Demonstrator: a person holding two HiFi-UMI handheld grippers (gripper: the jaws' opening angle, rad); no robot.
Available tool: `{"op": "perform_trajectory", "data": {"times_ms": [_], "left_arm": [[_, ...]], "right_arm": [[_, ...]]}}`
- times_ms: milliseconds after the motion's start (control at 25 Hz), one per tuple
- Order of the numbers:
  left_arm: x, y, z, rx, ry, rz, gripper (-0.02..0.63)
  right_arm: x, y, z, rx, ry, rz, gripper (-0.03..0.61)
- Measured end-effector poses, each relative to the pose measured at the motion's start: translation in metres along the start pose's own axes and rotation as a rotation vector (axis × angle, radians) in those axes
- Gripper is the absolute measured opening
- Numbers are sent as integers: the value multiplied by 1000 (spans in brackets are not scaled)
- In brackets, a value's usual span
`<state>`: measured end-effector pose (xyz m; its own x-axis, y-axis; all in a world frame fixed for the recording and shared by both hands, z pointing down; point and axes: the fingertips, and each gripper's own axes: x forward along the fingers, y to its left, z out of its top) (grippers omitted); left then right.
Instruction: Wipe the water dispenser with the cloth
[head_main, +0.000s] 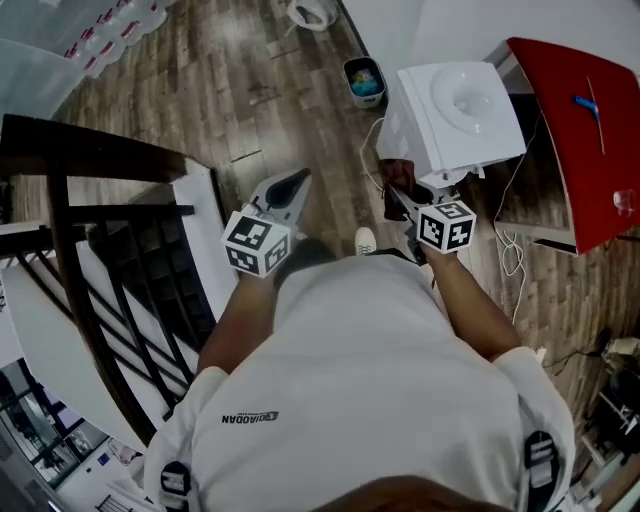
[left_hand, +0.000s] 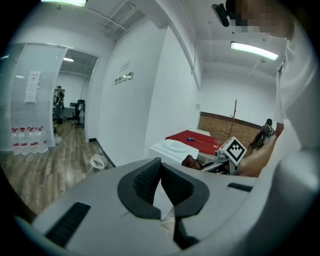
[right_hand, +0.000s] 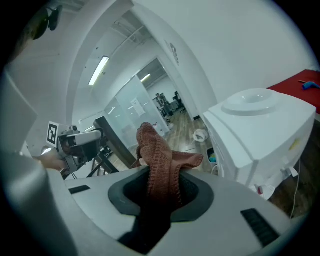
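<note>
The white water dispenser (head_main: 455, 115) stands on the wooden floor ahead of me, its round top recess facing up; it also shows in the right gripper view (right_hand: 255, 125) and in the left gripper view (left_hand: 172, 147). My right gripper (head_main: 405, 200) is shut on a reddish-brown knitted cloth (right_hand: 157, 150), which bunches up out of the jaws (right_hand: 161, 175). The cloth (head_main: 395, 178) hangs just left of the dispenser's front lower part. My left gripper (head_main: 297, 178) is held further left, away from the dispenser, shut with nothing between its pads (left_hand: 160, 165).
A red-topped table (head_main: 575, 130) stands right of the dispenser with a blue item on it. Cables (head_main: 510, 255) trail on the floor by the dispenser. A small bin (head_main: 364, 80) sits behind it. A dark wooden rail and frame (head_main: 100, 230) are at my left.
</note>
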<state>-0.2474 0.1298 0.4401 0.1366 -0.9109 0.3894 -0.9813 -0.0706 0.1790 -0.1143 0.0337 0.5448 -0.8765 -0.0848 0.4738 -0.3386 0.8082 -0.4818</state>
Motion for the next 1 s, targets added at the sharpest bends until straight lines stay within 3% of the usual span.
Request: {"op": "perform_trajectory", "data": {"times_ms": [120, 280, 440, 680, 840, 1000], "left_arm": [[31, 9, 8, 25, 19, -88, -3], [70, 17, 18, 78, 52, -241, -3], [95, 29, 32, 147, 80, -397, -3], [107, 64, 36, 194, 91, -558, -3], [109, 81, 22, 201, 120, -633, -3], [108, 86, 16, 196, 133, -669, -3]], "right_arm": [[-5, -13, 6, 28, -44, -88, 86], [-10, -25, 15, -24, -69, -253, 87], [-4, -37, 18, -122, -18, -455, 86], [4, -55, 21, -126, 21, -713, 87], [8, -62, 39, -348, 180, -899, 86], [26, -73, 51, -542, 329, -979, 86]]}}
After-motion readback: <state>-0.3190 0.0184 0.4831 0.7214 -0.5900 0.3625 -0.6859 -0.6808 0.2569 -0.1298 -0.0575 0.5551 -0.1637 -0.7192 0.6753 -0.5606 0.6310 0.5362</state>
